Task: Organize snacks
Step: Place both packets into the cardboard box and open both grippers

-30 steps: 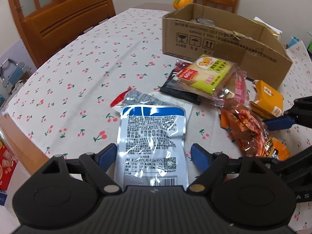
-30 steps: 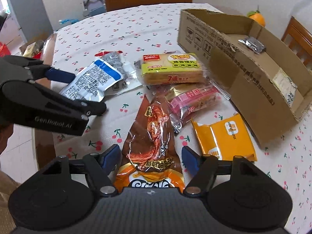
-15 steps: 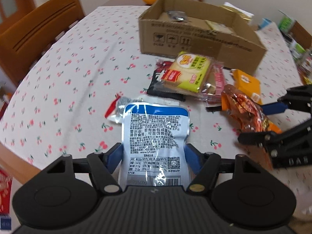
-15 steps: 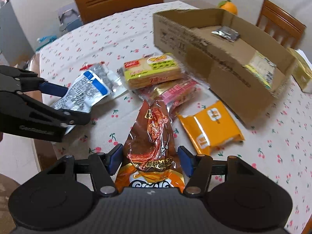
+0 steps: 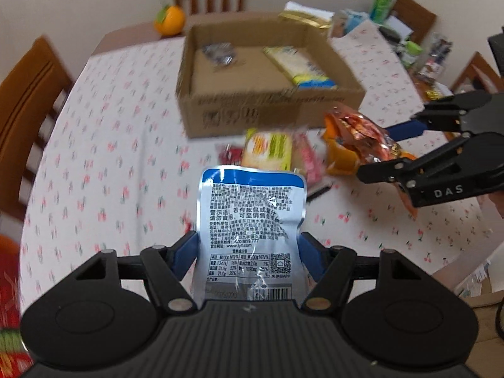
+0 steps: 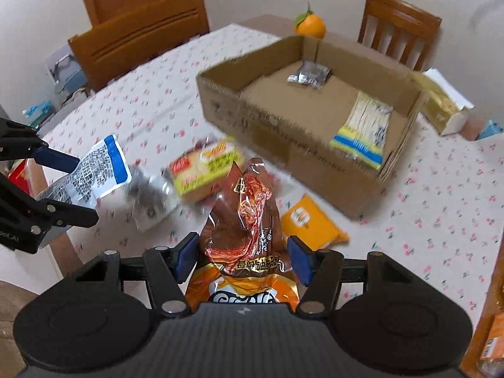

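The cardboard box [image 6: 302,138] on the table [image 6: 441,195] held a silver packet [image 6: 310,75] and a yellow-blue packet [image 6: 362,129]. Above the table, the left hand-held gripper [image 5: 249,252] clenched a blue-silver pouch [image 5: 252,220]; the right hand-held gripper [image 6: 241,256] clenched a brown-orange bag [image 6: 249,220].

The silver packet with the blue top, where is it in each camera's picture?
Left wrist view: the silver packet sits bottom centre, clamped in the left gripper.
Right wrist view: the same packet is at the far left, off the table.
Shared landmark: the cardboard box, behind the packet in the left view, upper right in the other.
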`<state>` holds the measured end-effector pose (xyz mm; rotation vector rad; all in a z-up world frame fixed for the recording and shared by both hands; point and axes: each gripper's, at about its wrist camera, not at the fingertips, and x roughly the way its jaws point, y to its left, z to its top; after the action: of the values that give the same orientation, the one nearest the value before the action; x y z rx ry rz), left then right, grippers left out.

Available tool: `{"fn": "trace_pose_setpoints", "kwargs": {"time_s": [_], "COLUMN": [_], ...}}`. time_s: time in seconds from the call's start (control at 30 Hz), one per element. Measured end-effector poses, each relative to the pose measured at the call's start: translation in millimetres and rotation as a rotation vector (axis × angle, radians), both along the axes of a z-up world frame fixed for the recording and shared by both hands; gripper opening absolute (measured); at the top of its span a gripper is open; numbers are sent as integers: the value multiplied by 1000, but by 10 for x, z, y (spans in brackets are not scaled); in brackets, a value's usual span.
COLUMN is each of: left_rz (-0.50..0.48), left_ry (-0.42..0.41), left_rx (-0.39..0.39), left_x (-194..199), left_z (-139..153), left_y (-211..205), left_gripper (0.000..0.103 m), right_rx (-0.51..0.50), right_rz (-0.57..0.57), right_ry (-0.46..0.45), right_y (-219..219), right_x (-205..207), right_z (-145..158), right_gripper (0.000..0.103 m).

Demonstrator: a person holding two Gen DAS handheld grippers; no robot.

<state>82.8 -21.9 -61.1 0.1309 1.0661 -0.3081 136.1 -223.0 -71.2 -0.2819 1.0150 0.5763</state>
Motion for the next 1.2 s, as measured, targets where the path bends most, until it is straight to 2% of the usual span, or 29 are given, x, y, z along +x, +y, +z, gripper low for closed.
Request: {"fn": "trace_pose_setpoints", "kwargs": {"time_s": [0.2, 0.4, 0.6, 0.77, 1.0, 1.1, 1.2], "left_rz": [-87, -132, -137, -113, -90, -87, -76], "left_ry": [-75, -106, -135, -126, -121, -122, -147], "left_rx": [-27, -82, -105, -120, -114, -119, -108], "left_x": [428, 1063, 1669, 2110, 2341, 2355, 2305], "left_z": [227, 335, 332, 175, -49, -114, -126], "left_y": [-31, -149, -272, -370, -372, -348, -316], "left_gripper": [69, 69, 69, 69, 71, 76, 85], "right_rx": [7, 5, -3, -9, -12, -14, -17], "right_rz": [-40, -102, -166, -209, -261, -273, -275], "right_ry": [-61, -99, -121, -129, -131, -128, -126], "right_y": [27, 22, 2, -7, -40, -32, -13], "right_x": [174, 408, 578, 647, 762, 809, 865], "right_z": [195, 301, 350, 386, 393, 388, 381], "right_gripper": [66, 66, 66, 66, 66, 66, 66]}}
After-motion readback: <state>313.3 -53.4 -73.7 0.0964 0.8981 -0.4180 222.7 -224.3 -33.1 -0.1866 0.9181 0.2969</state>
